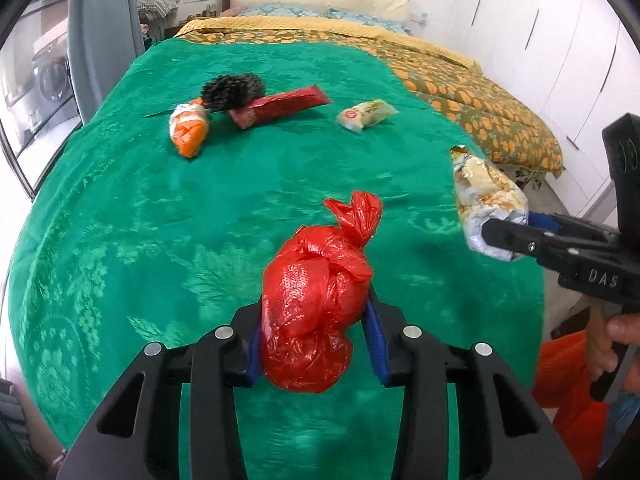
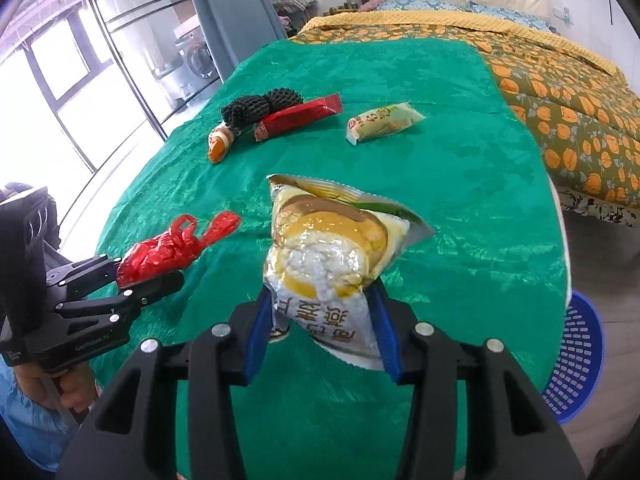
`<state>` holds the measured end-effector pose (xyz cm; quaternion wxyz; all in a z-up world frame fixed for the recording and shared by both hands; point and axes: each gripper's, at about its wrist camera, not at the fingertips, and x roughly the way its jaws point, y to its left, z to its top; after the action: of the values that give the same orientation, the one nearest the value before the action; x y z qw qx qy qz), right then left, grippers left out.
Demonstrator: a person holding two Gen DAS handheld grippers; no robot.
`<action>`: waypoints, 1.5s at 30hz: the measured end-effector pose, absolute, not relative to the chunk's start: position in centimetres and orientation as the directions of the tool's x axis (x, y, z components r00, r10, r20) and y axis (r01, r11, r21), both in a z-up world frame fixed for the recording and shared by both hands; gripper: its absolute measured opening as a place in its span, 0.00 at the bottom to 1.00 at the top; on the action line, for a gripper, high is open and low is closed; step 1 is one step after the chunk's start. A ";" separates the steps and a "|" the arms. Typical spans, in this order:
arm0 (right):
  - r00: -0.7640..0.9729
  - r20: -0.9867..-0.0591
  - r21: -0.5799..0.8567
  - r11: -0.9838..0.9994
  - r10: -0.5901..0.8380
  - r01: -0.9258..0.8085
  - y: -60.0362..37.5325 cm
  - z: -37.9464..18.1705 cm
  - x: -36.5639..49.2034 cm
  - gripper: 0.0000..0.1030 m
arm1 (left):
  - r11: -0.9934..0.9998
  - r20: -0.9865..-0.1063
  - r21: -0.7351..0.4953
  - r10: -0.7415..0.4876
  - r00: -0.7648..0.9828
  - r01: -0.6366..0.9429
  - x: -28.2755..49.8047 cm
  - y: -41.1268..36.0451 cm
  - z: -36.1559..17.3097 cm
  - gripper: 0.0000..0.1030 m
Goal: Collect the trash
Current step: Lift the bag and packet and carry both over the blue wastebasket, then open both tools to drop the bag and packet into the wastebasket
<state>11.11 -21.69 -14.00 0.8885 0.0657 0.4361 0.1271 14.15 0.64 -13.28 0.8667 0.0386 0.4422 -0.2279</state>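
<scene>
Red plastic, a knotted bag [image 1: 316, 300], is clamped between the blue pads of the left gripper [image 1: 316, 344], lifted clear of the green bedspread [image 1: 160, 220] near its front edge. The right gripper [image 2: 320, 332] has its jaws pressed on a yellow-and-silver snack packet [image 2: 332, 256], also held above the spread. Further back, toward the bedspread's middle, lie an orange wrapper [image 1: 188, 130], a black foam net [image 1: 232, 88], a long red packet [image 1: 284, 106] and a pale green packet [image 1: 366, 114]. A blue basket [image 2: 576, 364] sits on the floor off the right edge.
</scene>
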 end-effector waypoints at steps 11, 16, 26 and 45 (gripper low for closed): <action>0.603 -0.743 0.275 0.953 0.292 -0.122 -27.1 -13.7 8.5 0.43 | 0.859 -0.776 -0.173 -0.420 0.470 0.483 12.1 -6.6 -12.9 0.38; 0.628 -0.734 0.292 0.955 0.258 -0.051 -32.5 -13.4 7.2 0.43 | 0.814 -0.778 -0.171 -0.457 0.431 0.555 11.3 -11.9 -12.7 0.38; 0.626 -0.776 0.245 0.951 0.077 0.188 -46.7 -15.0 5.3 0.43 | 0.702 -0.781 -0.227 -0.546 0.305 0.675 8.9 -24.7 -13.1 0.39; 0.515 -0.854 0.336 0.836 0.076 0.433 -60.4 -24.4 6.1 0.43 | 0.696 -0.868 -0.234 -0.463 0.176 0.679 12.0 -42.1 -23.8 0.41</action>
<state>6.07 -60.39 -24.39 0.8289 0.2652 0.4807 -0.1077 11.99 -42.12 -23.83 0.7598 0.1035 0.5203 -0.3759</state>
